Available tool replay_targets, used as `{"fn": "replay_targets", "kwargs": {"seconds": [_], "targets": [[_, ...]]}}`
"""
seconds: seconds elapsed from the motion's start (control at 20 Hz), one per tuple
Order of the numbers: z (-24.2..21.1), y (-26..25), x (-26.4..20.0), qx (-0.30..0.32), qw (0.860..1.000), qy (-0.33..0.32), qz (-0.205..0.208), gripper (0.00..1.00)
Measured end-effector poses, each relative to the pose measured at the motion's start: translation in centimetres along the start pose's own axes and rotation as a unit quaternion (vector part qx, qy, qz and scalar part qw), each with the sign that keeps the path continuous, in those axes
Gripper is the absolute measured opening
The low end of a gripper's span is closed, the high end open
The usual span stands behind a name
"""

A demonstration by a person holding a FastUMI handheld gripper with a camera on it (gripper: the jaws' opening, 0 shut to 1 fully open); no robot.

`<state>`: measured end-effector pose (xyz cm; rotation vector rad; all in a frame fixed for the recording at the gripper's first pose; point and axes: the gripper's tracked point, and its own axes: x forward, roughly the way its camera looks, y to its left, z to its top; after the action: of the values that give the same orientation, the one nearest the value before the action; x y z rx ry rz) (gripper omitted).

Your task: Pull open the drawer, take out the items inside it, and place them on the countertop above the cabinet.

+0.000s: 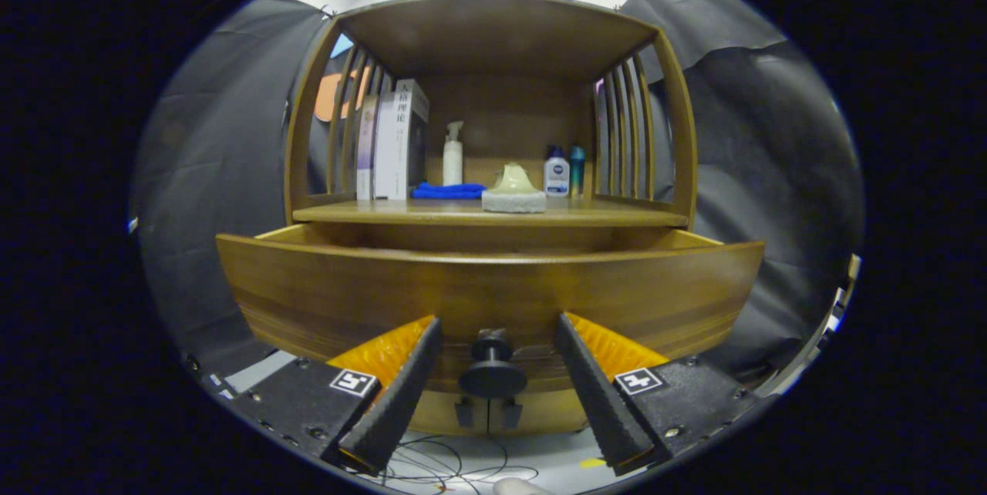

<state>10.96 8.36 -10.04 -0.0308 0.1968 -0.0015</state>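
One cabinet [493, 133] takes up the scene, its drawer [493, 294] already pulled well out toward the claw, the wooden front broad and bowed. From this low angle the drawer's inside is hidden behind its front, so what lies in it cannot be told. Above it the desk [493, 212] carries books [392, 144], a blue cloth [449, 190], a pump bottle [453, 153], a pale dish on a sponge [513, 190] and two small bottles [563, 173].

The drawer looks stiff and solid, likely heavy enough to stay put once open; its dark round knob [492, 368] on a short stem is the one sure hold, small and probably smooth, so a grip should close behind the disc rather than on its rim.

The claw [493, 395] stands wide, its fingers [393, 395] apart on either side of the knob and not touching it, holding nothing. The next step, I judge, is to rise over the front and reach in.
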Motion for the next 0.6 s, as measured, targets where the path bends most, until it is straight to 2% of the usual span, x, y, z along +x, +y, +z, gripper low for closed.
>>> {"fn": "replay_targets", "kwargs": {"seconds": [0.6], "targets": [[1.0,0.3,5.5,-0.003,1.000,-0.004,-0.001,0.98]]}}
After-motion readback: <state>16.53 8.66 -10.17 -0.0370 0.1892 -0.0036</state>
